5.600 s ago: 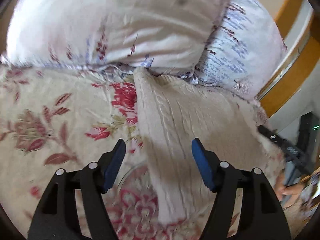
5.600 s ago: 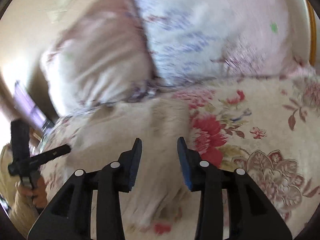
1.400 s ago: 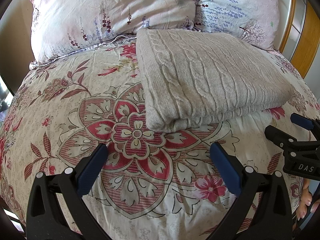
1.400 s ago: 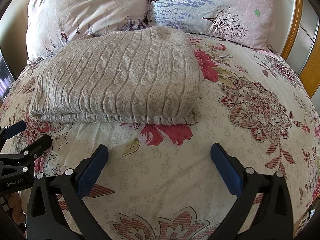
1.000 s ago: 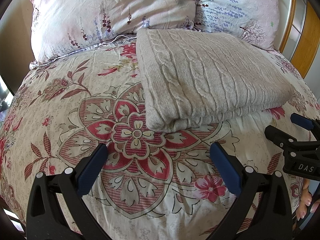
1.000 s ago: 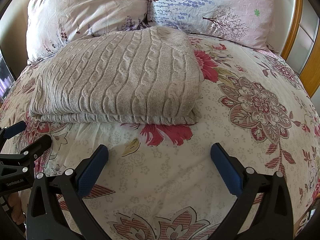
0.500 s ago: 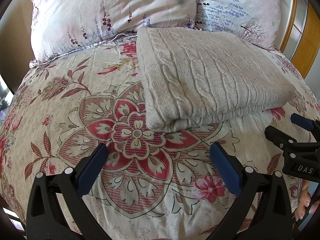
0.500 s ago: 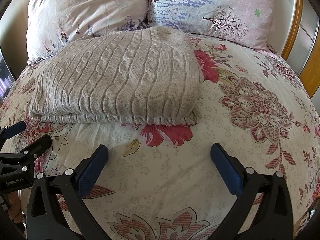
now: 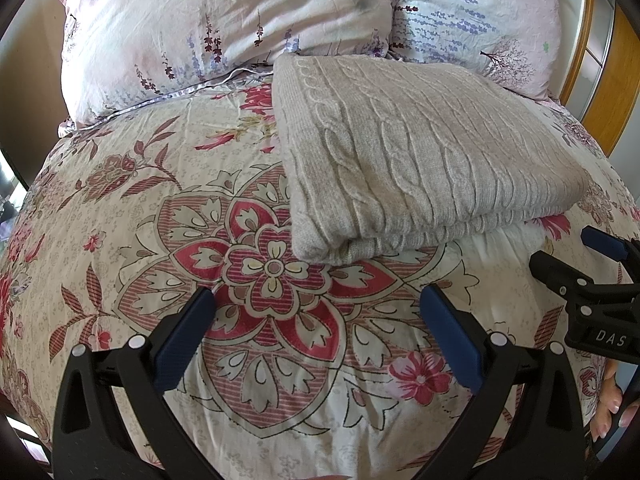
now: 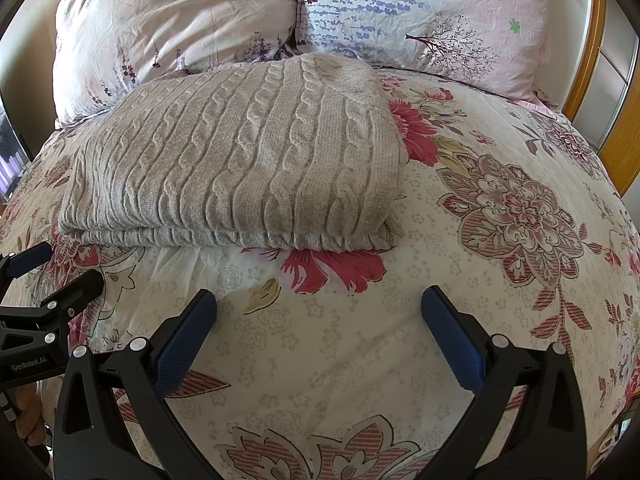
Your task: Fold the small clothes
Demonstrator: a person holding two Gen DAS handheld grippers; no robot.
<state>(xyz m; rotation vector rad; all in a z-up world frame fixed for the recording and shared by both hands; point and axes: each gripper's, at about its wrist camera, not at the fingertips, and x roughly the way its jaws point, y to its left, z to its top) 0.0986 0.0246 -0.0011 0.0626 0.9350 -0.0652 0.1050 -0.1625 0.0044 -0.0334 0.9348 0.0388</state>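
A beige cable-knit sweater (image 9: 420, 160) (image 10: 248, 160) lies folded into a flat rectangle on the floral bedspread (image 9: 140, 240) (image 10: 500, 220), just in front of the pillows. My left gripper (image 9: 318, 316) hovers open over the bedspread, short of the sweater's near left corner, with nothing between its blue pads. My right gripper (image 10: 320, 312) is open too, held back from the sweater's front edge and empty. Each gripper shows at the side of the other's view, the right one (image 9: 600, 280) and the left one (image 10: 40, 292).
Two floral pillows (image 9: 224, 28) (image 10: 420, 12) rest against the headboard behind the sweater. A wooden frame with glass panels (image 10: 612, 92) runs along the right side. A hand (image 9: 612, 400) holds the right gripper's handle.
Both grippers have pulled back from the sweater and opened wide since the oldest frames. Over the last second and a half nothing visibly moved.
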